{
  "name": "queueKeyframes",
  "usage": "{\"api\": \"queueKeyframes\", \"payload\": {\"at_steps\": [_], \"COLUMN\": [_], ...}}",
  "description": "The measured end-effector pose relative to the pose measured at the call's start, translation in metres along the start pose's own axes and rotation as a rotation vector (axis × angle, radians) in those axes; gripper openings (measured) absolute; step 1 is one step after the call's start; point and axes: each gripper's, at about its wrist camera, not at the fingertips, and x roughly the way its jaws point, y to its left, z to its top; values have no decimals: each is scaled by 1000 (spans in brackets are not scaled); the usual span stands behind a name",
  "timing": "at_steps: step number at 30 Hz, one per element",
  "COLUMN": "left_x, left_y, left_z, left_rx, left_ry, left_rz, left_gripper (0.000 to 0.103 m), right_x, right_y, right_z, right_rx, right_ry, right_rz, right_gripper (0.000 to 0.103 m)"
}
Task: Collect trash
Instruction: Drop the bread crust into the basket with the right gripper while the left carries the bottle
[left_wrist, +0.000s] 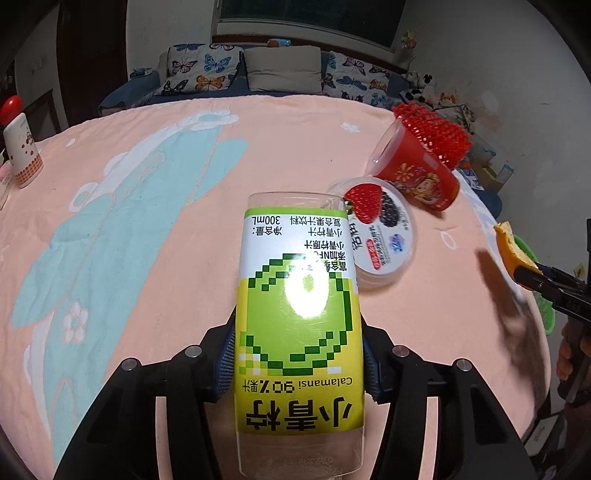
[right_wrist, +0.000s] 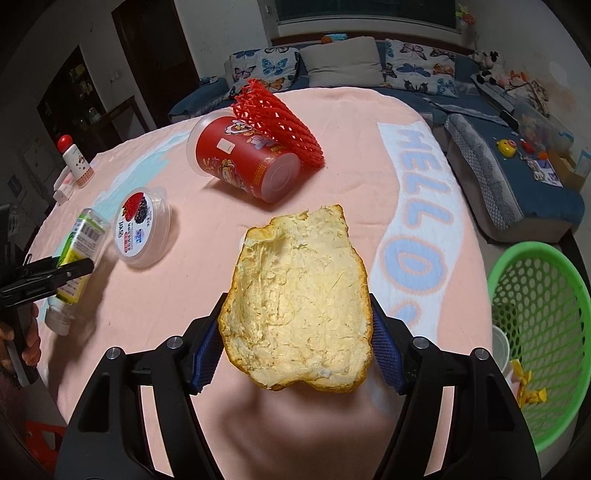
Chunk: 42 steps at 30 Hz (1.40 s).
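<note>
A clear juice bottle (left_wrist: 299, 295) with a green and yellow label sits between the blue pads of my left gripper (left_wrist: 298, 336), which is shut on its sides. The right wrist view shows this bottle (right_wrist: 85, 236) low over the pink cloth at the left. My right gripper (right_wrist: 295, 306) is shut on a large piece of orange peel (right_wrist: 299, 299), pale side up, held above the cloth. A red cup (right_wrist: 243, 162) lies on its side with a red foam net (right_wrist: 280, 118) against it. A berry yogurt tub (right_wrist: 142, 225) stands near the bottle.
A green mesh basket (right_wrist: 543, 332) stands at the table's right edge, holding a white cup and yellow wrappers. A white bottle with a red cap (right_wrist: 75, 162) stands at the far left. The pink cloth (left_wrist: 147, 184) covers the round table. A sofa with cushions lies behind.
</note>
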Motion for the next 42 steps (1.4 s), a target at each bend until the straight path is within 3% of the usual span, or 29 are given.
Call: {"api": "queueKeyframes", "payload": {"at_steps": [6, 10, 22, 30, 33, 42], "left_x": [-30, -39, -20, 6, 16, 43], "left_y": [-20, -54, -182, -263, -291, -361], "left_z": [-5, 5, 44, 57, 59, 56], "left_rx": [22, 89, 279, 374, 399, 480], "left_ry": [-43, -65, -61, -17, 8, 66], "left_rz": [-72, -127, -305, -377, -400, -457], "left_gripper": [52, 52, 52, 52, 52, 53], "right_x": [-25, -41, -64, -63, -65, -101], "right_y": [-17, -43, -177, -229, -235, -240], "right_z": [-6, -13, -60, -82, -85, -93], "right_rx": [31, 70, 246, 347, 355, 367], "right_ry": [-43, -66, 1, 29, 13, -59], "right_rz": [-23, -77, -329, -336, -341, -337], "right_gripper": [70, 70, 70, 77, 86, 89]}}
